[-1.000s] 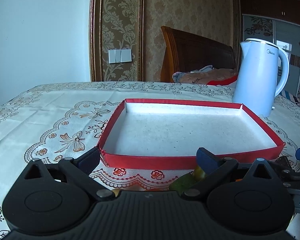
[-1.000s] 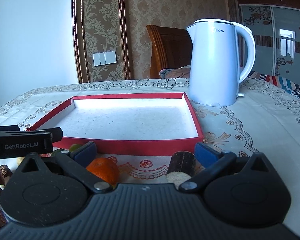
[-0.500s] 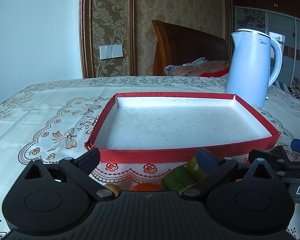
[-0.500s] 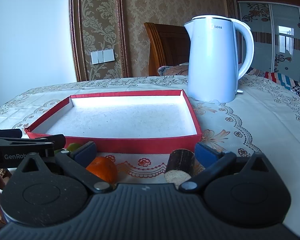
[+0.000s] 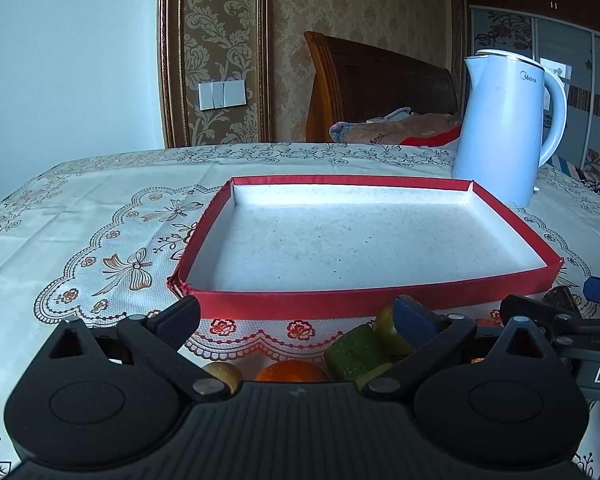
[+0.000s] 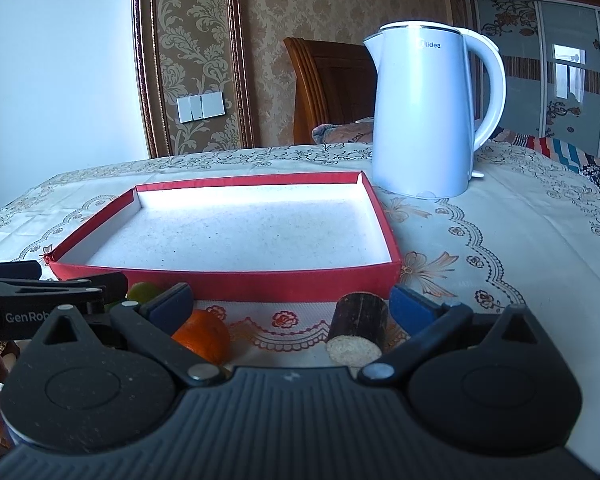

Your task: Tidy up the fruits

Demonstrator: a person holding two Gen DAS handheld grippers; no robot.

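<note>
A shallow red tray point(image 5: 340, 300) point(image 6: 228, 282) with a white bottom lies on the table, with nothing in it. Just in front of it lie an orange point(image 5: 292, 372) point(image 6: 202, 336), a green chunk point(image 5: 352, 346), a yellow-green fruit point(image 5: 386, 330) point(image 6: 144, 292), a small brown fruit point(image 5: 222, 374) and a dark sugarcane piece point(image 6: 358, 330). My left gripper point(image 5: 296, 316) is open above the fruits. My right gripper point(image 6: 290, 306) is open, with the orange by its left finger and the cane by its right finger.
A white electric kettle point(image 5: 504, 132) point(image 6: 428, 116) stands behind the tray's right corner. A patterned tablecloth point(image 5: 100, 240) covers the table. A wooden chair point(image 5: 372, 88) stands beyond the far edge. Each gripper shows at the side of the other's view.
Both grippers have risen and pulled back a little from the tray, so more of the fruits shows beneath the left one. Both stay open.
</note>
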